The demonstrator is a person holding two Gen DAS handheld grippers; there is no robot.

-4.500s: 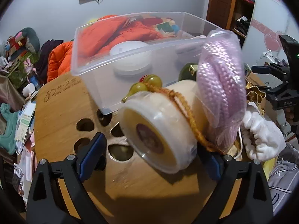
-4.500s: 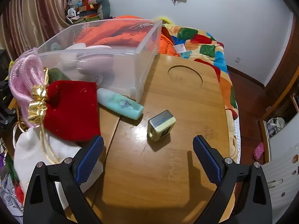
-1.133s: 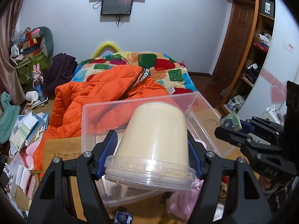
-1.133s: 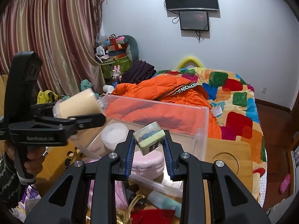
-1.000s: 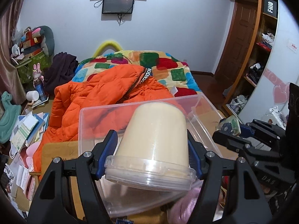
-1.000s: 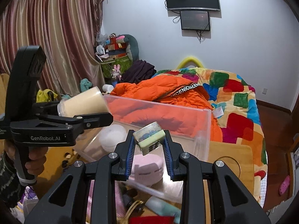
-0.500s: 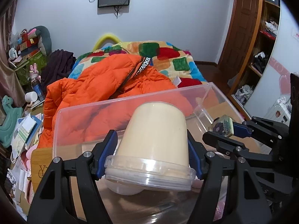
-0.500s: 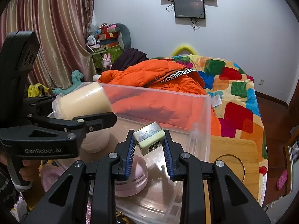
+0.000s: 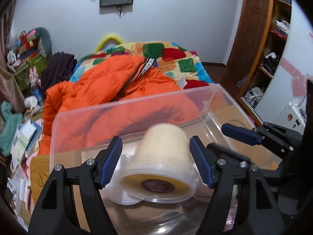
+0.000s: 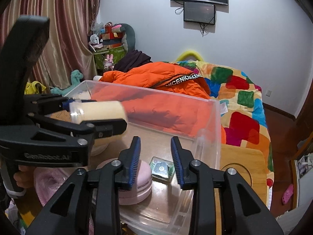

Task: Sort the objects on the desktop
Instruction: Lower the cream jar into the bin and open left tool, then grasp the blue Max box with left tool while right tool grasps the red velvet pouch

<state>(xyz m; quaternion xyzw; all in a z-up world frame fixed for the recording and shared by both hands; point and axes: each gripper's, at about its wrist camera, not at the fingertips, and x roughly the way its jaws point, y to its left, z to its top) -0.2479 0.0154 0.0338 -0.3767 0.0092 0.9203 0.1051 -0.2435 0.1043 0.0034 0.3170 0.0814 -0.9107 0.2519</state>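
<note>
A clear plastic bin [image 9: 137, 105] [image 10: 213, 105] stands on the wooden table. My left gripper [image 9: 156, 162] is open over the bin; the cream round jar [image 9: 162, 156] is blurred between its spread fingers, dropping free of the pads. The jar also shows in the right wrist view [image 10: 97, 111], by the left gripper [image 10: 92, 125]. My right gripper [image 10: 156, 160] is open above the bin. The small green-and-silver box [image 10: 162, 168] lies on the bin floor below it, next to a pink round container [image 10: 137, 184].
A white round container [image 9: 125, 197] sits in the bin under the jar. The wooden table [image 10: 244, 166] with a round cutout lies right of the bin. An orange jacket [image 9: 117, 86] and a colourful quilt [image 10: 242, 105] lie on the bed behind.
Both grippers moved down over the bin and opened. The jar has left the left gripper's pads and tips downward. The small box has dropped from the right gripper onto the bin floor.
</note>
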